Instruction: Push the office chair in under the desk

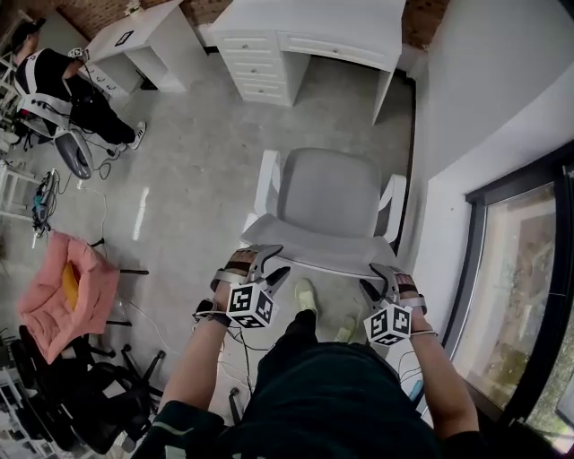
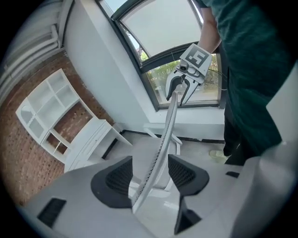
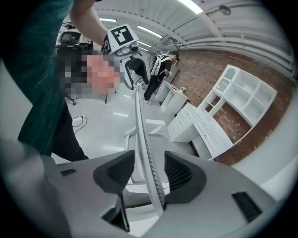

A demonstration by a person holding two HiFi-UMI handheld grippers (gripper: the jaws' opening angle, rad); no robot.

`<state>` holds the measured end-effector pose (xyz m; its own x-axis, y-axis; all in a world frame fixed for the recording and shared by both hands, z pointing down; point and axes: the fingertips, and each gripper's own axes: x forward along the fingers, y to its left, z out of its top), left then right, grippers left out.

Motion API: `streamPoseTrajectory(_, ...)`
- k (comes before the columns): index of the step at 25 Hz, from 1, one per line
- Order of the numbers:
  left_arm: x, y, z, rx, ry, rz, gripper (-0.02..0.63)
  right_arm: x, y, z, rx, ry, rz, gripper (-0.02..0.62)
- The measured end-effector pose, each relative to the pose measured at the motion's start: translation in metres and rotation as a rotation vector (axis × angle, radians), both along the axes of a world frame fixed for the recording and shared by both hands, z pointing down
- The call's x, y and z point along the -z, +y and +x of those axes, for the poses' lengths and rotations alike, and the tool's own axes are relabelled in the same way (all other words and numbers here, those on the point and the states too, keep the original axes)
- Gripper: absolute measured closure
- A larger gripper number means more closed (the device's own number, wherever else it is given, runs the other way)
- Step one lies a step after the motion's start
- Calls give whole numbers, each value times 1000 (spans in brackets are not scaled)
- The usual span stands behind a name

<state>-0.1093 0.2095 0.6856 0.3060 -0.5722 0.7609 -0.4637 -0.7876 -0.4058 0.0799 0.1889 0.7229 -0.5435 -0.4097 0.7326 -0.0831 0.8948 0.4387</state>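
Astride the office chair's (image 1: 327,193) back, left tool (image 1: 273,265), right tool (image 1: 373,280) gape.

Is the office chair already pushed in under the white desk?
No, the office chair stands well short of the desk, with bare floor between them.

The floor (image 1: 197,179) is pale grey and glossy. A brick wall (image 1: 99,11) runs behind a white desk (image 1: 314,36) with drawers and a smaller white table (image 1: 148,40). A white wall (image 1: 484,81) on the right holds a dark-framed window (image 1: 516,278). Open white shelves (image 3: 242,97) stand against the brick, and strip lights (image 3: 193,5) line the ceiling.
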Motion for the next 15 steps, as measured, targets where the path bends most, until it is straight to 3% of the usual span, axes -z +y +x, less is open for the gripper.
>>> streamPoseTrajectory(5, -26, -12, -1, -66, -12, -31, 382, -23, -15, -1, -52, 78, 32, 416)
streamPoseTrajectory(8, -34, -10, 0, -84, -3, -43, 452, -27, -18, -3, -39, 115, 62, 417)
streamPoseTrajectory(15, -39, -28, 1, -85, 1, -21, 456, -41, -36, -2, -3, 208, 117, 474)
